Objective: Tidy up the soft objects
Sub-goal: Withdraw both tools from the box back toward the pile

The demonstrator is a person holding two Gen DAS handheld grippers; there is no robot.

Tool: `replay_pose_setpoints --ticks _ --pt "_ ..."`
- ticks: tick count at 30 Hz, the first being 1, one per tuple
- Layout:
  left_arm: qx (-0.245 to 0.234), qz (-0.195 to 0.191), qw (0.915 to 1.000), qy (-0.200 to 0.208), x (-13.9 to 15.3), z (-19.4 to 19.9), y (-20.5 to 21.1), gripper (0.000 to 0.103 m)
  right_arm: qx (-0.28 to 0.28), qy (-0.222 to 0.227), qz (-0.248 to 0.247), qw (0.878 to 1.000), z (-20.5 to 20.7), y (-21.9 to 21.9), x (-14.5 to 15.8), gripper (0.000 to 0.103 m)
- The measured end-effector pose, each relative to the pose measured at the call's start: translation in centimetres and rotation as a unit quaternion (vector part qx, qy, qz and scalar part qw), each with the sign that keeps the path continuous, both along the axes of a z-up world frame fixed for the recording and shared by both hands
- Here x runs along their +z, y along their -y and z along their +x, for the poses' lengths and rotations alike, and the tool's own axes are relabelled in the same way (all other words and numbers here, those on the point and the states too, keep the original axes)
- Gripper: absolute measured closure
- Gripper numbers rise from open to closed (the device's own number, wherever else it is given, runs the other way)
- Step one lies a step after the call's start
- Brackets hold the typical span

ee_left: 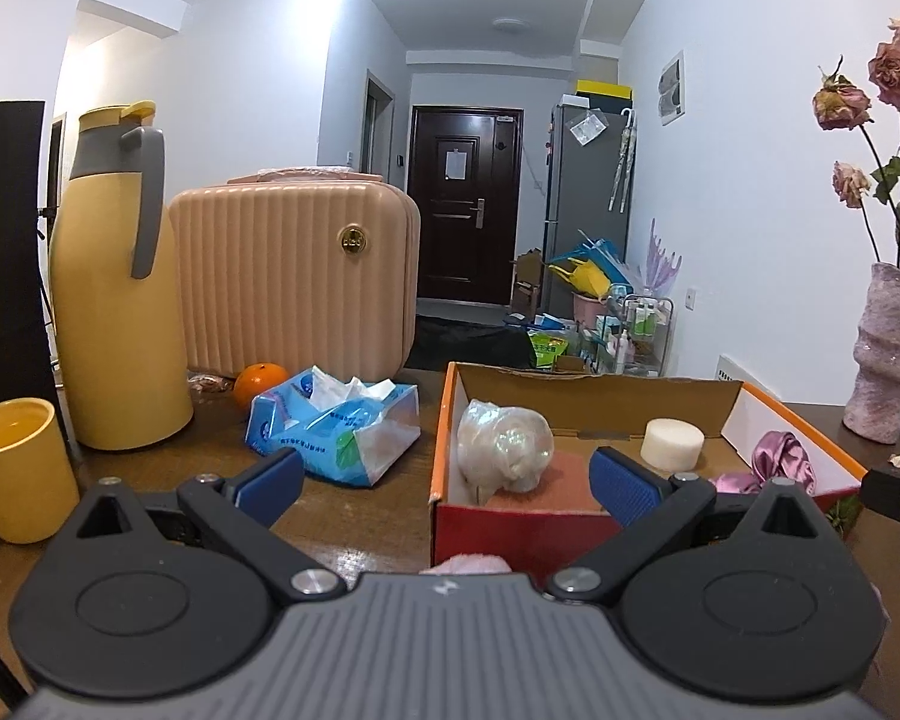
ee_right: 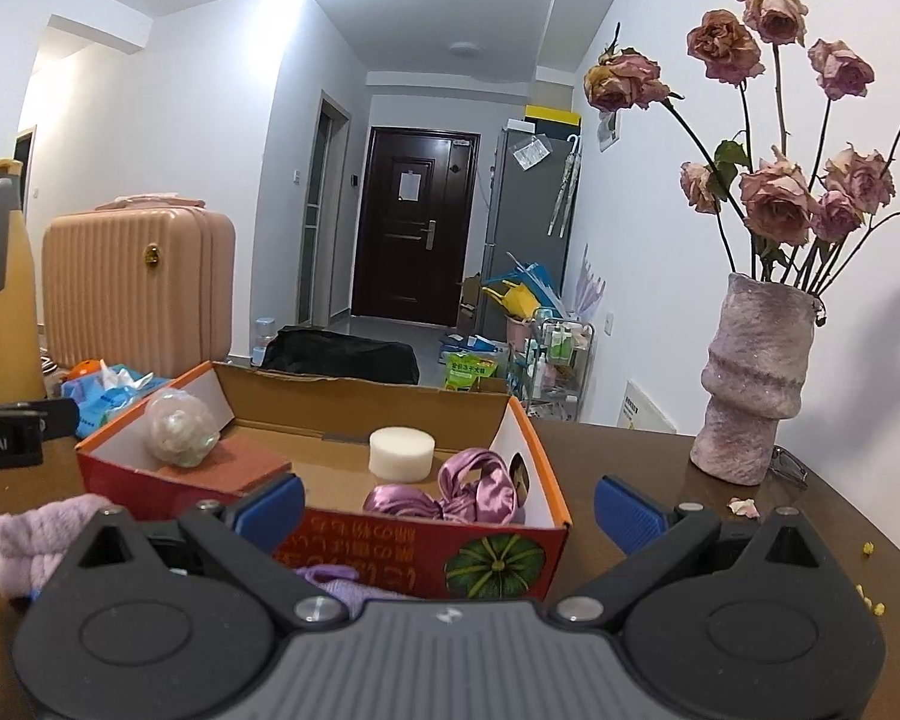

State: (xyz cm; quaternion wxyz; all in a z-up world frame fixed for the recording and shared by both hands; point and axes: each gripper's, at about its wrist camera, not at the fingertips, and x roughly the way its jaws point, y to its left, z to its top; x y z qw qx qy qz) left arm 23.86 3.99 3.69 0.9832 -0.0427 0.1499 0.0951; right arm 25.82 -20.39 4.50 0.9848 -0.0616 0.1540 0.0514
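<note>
An orange-and-red cardboard box (ee_left: 447, 420) (ee_right: 546, 456) sits on the brown table. Inside lie a pearly white bundle (ee_left: 504, 447) (ee_right: 180, 429), a white round sponge (ee_left: 672, 444) (ee_right: 402, 453) and a purple satin scrunchie (ee_left: 780, 462) (ee_right: 450, 492). A lilac fluffy cloth (ee_right: 36, 540) lies on the table in front of the box, partly hidden under my grippers; a pink edge of it (ee_left: 468, 564) shows in the left wrist view. My left gripper (ee_left: 447, 483) hovers open at the box's near wall. My right gripper (ee_right: 447, 507) is open too, with nothing between its blue pads.
A blue tissue pack (ee_left: 336, 426), an orange (ee_left: 261, 384), a yellow thermos (ee_left: 117, 288), a yellow mug (ee_left: 15, 468) and a pink case (ee_left: 294, 276) crowd the left. A vase of dried roses (ee_right: 750, 384) stands right, with glasses (ee_right: 789, 465) behind it.
</note>
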Motion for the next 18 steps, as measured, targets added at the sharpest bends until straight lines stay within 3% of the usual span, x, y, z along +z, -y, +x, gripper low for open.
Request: replay_pose_setpoints --ticks 18 --pt "-0.026 -0.007 0.9996 -0.005 -0.5 -3.5 -0.2 0.000 0.010 0.015 -0.010 1.000 -4.2 0.6 -0.8 0.000"
